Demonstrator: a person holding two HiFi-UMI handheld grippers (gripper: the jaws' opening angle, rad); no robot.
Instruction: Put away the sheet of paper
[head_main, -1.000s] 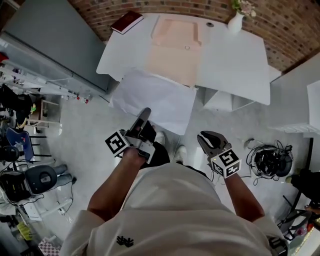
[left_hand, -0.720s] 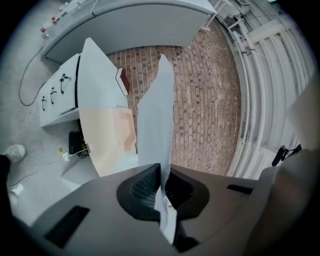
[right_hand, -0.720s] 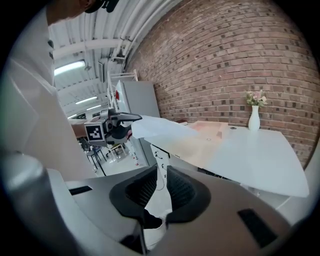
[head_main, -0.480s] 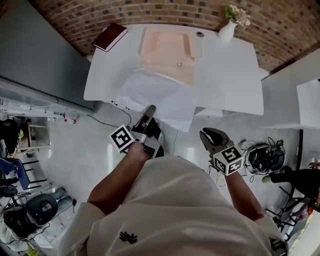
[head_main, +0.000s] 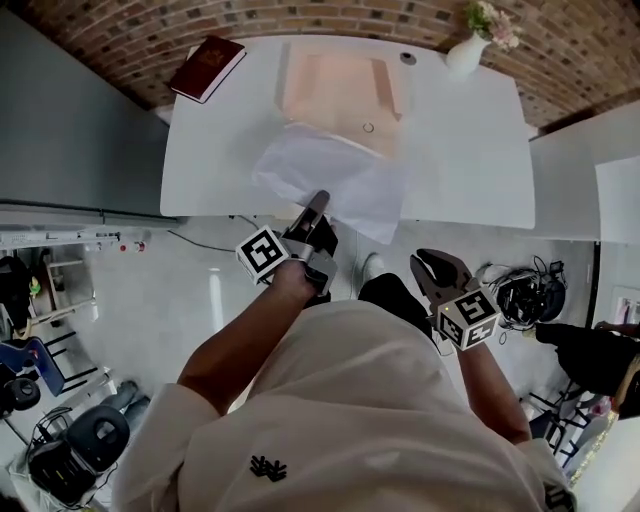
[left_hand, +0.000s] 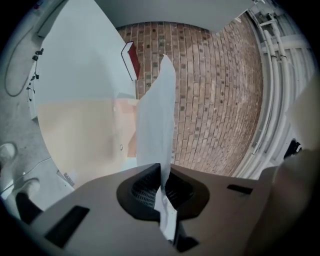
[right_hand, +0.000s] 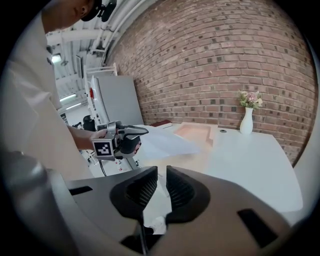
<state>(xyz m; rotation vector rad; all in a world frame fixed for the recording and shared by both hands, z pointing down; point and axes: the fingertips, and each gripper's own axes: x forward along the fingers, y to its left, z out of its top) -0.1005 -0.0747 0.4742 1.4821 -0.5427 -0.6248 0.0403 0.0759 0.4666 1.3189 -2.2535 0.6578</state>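
Sheet of paper (head_main: 335, 175) flops, light and limp, with the left gripper (head_main: 319, 200) pinching its near edge; the right gripper (head_main: 422, 262), jaws slightly apart and empty, could support the far side.

Right gripper (right_hand: 161, 172): jaws a narrow gap apart, empty. Left gripper (right_hand: 139, 134): clamped on the edge of a sheet of paper (right_hand: 167, 141) above a white table (right_hand: 260, 165). On the table: peach-coloured folder (right_hand: 195, 131), vase of flowers (right_hand: 246, 120), red book (right_hand: 162, 123). Backdrop: brick wall (right_hand: 210, 60).
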